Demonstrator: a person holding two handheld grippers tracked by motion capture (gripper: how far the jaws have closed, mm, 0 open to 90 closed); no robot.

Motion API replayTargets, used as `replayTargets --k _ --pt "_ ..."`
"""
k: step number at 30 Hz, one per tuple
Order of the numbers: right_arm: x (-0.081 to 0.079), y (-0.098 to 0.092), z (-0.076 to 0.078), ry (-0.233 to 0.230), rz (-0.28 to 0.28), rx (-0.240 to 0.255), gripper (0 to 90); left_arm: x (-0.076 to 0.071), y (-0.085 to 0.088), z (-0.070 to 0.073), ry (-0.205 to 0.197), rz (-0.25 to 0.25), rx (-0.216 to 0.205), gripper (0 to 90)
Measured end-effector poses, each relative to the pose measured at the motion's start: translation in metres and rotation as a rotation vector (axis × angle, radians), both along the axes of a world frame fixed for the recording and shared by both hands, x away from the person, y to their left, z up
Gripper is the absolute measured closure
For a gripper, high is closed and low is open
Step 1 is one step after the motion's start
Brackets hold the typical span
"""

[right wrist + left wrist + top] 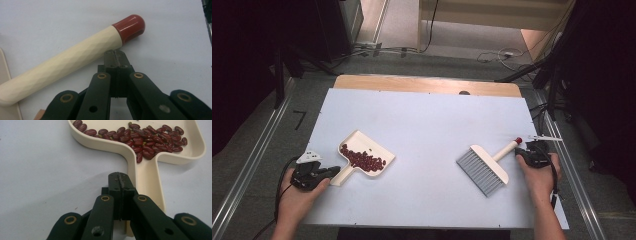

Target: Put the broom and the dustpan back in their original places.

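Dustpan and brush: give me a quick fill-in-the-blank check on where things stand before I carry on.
1. The beans lie in the ____.
2. The left gripper is ____, beside the dustpan handle, holding nothing.
3. The brush handle ends in a ____ cap.
4. The right gripper is shut beside the brush's ____, not around it.

Missing words: dustpan; shut; red; handle

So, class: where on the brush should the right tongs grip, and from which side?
Probably the brush handle, mid-length, from above: it lies flat, a slim round bar the tongs could straddle. The right tongs are shut beside it.
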State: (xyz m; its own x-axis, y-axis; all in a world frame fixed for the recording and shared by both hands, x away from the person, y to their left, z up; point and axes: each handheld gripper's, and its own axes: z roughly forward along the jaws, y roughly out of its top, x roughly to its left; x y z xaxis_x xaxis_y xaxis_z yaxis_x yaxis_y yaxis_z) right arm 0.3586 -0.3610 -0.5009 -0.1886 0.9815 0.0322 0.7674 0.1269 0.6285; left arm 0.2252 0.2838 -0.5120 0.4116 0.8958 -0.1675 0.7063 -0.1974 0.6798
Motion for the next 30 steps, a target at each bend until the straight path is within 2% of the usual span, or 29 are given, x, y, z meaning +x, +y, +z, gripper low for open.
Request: replayTargets --k 6,12,17,22,30 --pt "0.015 0.002 0.001 0.003 0.021 -0.004 88.7 -0.001 -0.003 -0.001 0.000 -0.021 -0.008 90.0" --pt "0.027 0.010 0.003 0.009 0.043 0.018 88.7 -0.001 -0.010 -0.001 0.000 -0.053 -0.012 90.0" --pt "0.036 0.016 0.006 0.007 0.060 0.044 88.6 0.000 -0.019 -0.001 -0.003 -0.090 0.000 90.0" --pt "0.041 0.025 0.007 0.015 0.079 0.046 88.7 0.001 -0.031 0.000 0.001 -0.127 0.019 90.0" --pt "0.048 0.037 0.006 0.018 0.123 0.037 88.7 0.001 -0.042 0.000 -0.003 -0.152 0.017 90.0"
